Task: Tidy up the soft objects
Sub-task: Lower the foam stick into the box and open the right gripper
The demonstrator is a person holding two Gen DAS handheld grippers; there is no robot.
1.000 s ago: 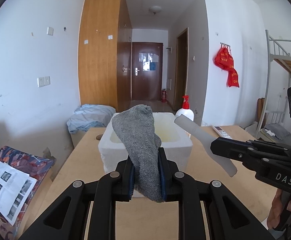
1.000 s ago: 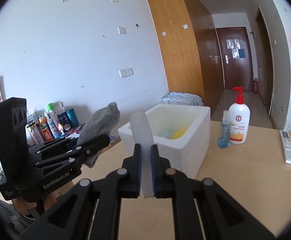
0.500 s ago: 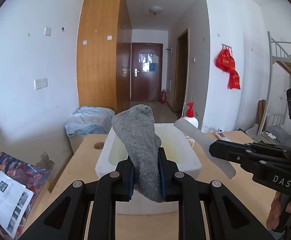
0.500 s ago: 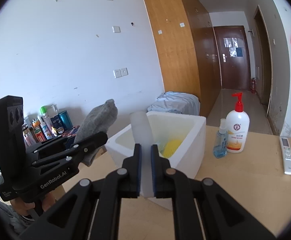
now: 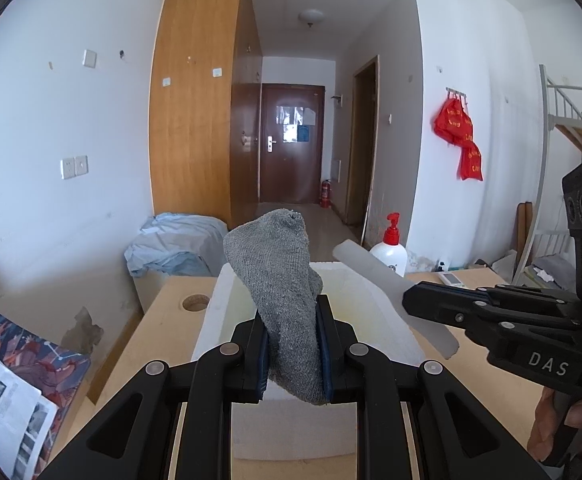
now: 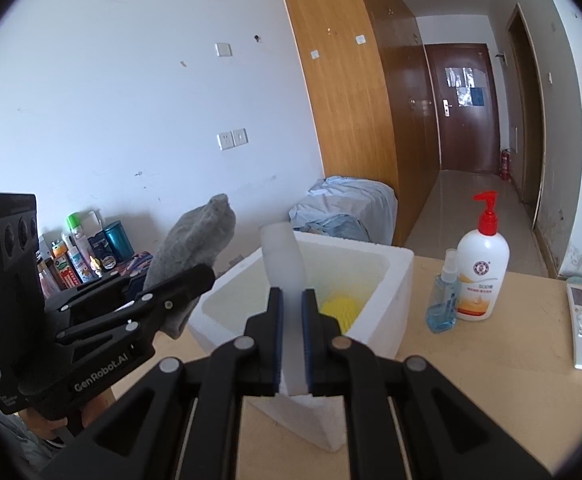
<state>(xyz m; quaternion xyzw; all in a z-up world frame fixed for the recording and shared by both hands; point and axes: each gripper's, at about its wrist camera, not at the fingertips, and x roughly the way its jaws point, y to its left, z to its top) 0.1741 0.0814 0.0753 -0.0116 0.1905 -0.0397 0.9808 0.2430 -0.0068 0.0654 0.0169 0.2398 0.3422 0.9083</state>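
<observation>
My left gripper (image 5: 291, 344) is shut on a grey sock (image 5: 279, 276) that sticks up between its fingers, just over the near rim of a white foam box (image 5: 391, 336). The sock also shows in the right wrist view (image 6: 195, 248). My right gripper (image 6: 291, 336) is shut on a translucent white soft strip (image 6: 283, 264) and holds it over the box (image 6: 371, 320), near its front corner. A yellow object (image 6: 341, 308) lies inside the box. The right gripper with its strip (image 5: 371, 270) shows at the right of the left wrist view.
The box stands on a wooden table (image 6: 471, 380). A white pump bottle (image 6: 483, 280), a small blue spray bottle (image 6: 443, 304) and a white remote (image 6: 581, 328) lie to the right of it. Bottles and cans (image 6: 83, 256) crowd the left side. A cable hole (image 5: 195, 302) is in the table.
Both grippers have moved forward towards the foam box, which now looks closer and larger. The sock and the strip stay gripped.
</observation>
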